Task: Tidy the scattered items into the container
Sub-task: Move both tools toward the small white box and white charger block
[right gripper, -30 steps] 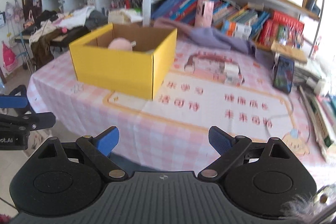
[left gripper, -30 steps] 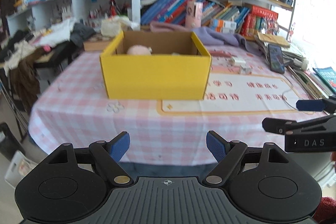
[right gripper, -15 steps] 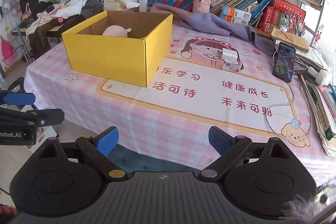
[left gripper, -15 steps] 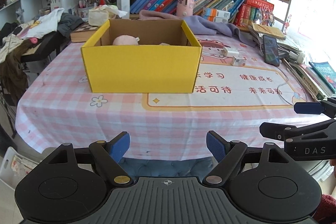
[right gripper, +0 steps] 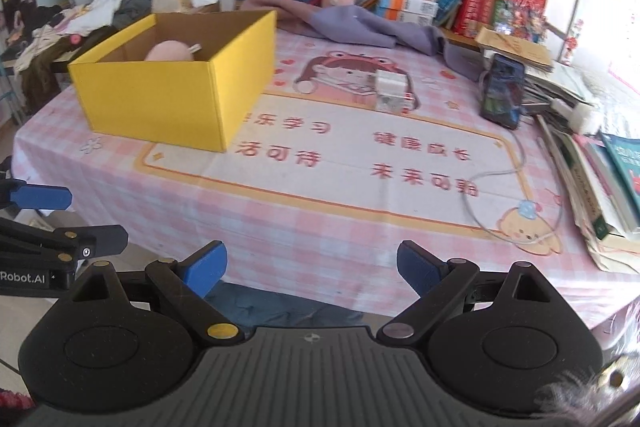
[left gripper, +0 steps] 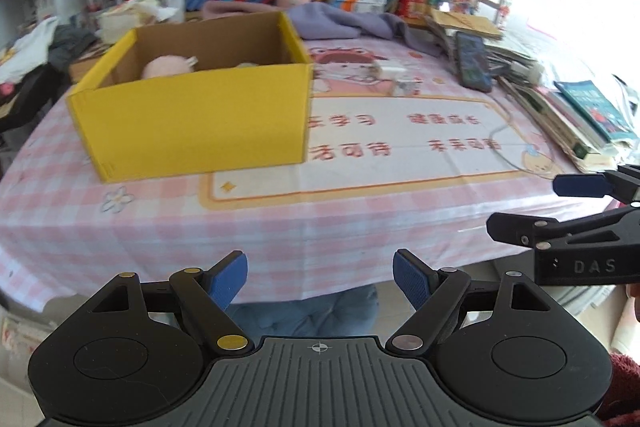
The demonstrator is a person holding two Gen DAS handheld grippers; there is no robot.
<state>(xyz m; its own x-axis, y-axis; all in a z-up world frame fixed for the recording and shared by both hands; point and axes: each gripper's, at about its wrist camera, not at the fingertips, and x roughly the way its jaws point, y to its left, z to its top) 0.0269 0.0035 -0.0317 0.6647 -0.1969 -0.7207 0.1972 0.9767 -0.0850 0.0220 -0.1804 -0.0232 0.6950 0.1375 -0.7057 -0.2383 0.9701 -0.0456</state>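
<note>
With both sets of fingers spread and holding nothing, left gripper [left gripper: 320,277] and right gripper [right gripper: 312,265] hang off the table's near edge. Yellow box [right gripper: 176,95] sits toward the far-left corner, pink item [right gripper: 170,51] inside; small white blocks [right gripper: 394,91] lie mid-table, near the far edge. Risk: that long reach could snag the white cable [right gripper: 496,179] or knock the phone [right gripper: 502,91].

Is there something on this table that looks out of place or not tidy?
Two small white items lie loose on the tablecloth, right of the yellow box. A purple cloth lies crumpled behind. Nothing looks spilled or damaged.
</note>
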